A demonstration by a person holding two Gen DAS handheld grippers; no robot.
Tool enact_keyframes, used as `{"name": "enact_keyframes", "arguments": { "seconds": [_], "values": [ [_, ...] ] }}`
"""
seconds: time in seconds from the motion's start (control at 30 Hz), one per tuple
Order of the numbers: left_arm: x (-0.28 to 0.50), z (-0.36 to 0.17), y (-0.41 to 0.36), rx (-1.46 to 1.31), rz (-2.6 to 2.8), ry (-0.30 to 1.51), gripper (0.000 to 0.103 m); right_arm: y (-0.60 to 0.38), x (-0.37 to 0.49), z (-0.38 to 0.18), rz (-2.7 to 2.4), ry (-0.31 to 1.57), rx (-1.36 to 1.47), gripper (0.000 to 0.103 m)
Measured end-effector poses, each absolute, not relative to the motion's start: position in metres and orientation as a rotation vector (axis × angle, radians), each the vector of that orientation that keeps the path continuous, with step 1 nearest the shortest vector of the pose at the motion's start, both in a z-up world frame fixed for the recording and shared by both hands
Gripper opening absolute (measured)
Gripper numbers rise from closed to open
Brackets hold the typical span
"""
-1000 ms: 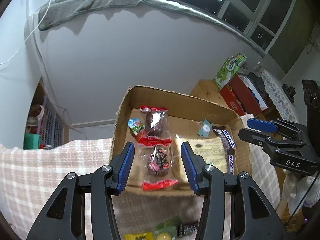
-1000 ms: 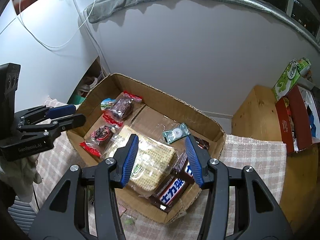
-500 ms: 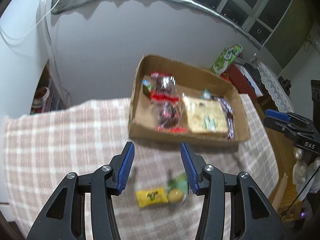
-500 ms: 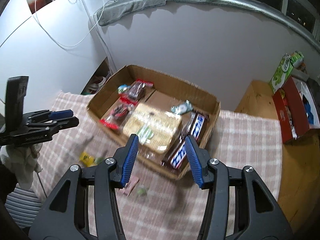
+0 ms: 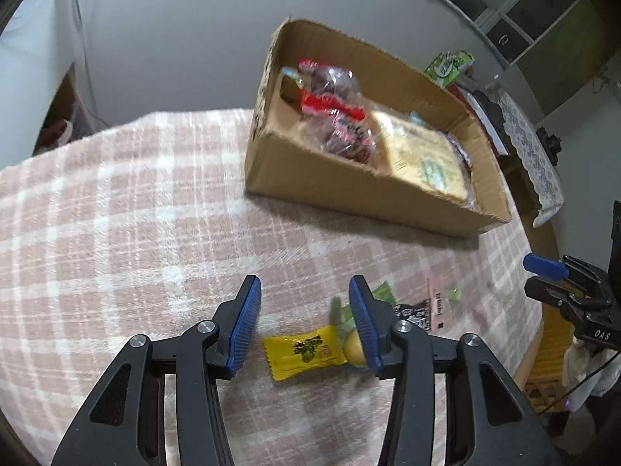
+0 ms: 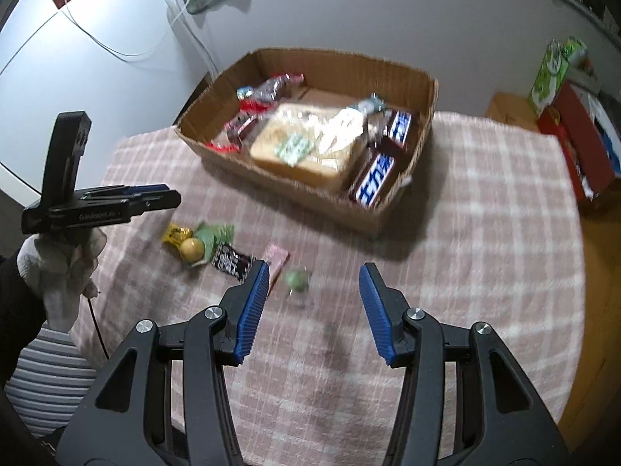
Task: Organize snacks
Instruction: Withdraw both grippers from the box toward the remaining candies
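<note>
My left gripper [image 5: 304,324] hangs over the desk [image 5: 116,213], which is covered with a pink checked cloth, and its jaws stand apart with nothing between them; they have just been closing a little. Just below them lies a yellow candy packet [image 5: 302,351], touching a round yellow sweet [image 5: 355,349] that my right-hand finger partly hides. Beside those sit a green wrapper [image 6: 215,235], a black-and-white packet [image 6: 233,262], a pink strip [image 6: 276,260] and a small green candy [image 6: 297,279], all loose on the cloth. My right gripper [image 6: 314,310] points down at the cloth near the small green candy, jaws apart and empty. The cardboard box [image 6: 388,70] stands further back on the desk, well apart from the loose sweets. Inside it are red-edged clear packets [image 5: 333,116] at one end, a pale flat bread-like pack [image 6: 306,147] in the middle and two blue-labelled chocolate bars [image 6: 376,182] at the other end. My left hand [image 6: 58,268] wears a white glove.
</note>
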State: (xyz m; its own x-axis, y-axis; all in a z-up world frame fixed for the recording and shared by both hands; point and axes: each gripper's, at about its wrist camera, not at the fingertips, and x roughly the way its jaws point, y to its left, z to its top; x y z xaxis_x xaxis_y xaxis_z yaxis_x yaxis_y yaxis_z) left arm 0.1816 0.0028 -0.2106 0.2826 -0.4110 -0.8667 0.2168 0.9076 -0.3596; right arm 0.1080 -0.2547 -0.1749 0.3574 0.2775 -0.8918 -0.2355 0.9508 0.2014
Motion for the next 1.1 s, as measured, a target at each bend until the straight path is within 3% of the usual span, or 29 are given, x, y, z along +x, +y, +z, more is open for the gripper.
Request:
{"name": "enact_keyframes", "arguments": {
  "seconds": [0.43,0.83,1.1],
  "values": [
    [0.163,-0.221,0.005,-0.17,-0.479,1.261,0.044,-0.254,0.105,-0.184,0.325,1.18,0.023,0.051],
    [0.112,-0.214,-0.02,0.036,-0.488,1.213,0.044,-0.248,0.104,-0.196,0.335,1.21,0.02,0.051],
    [0.149,-0.214,-0.015,-0.01,-0.541,1.224,0.044,-0.244,0.101,-0.201,0.343,1.219,0.03,0.051]
  ]
}}
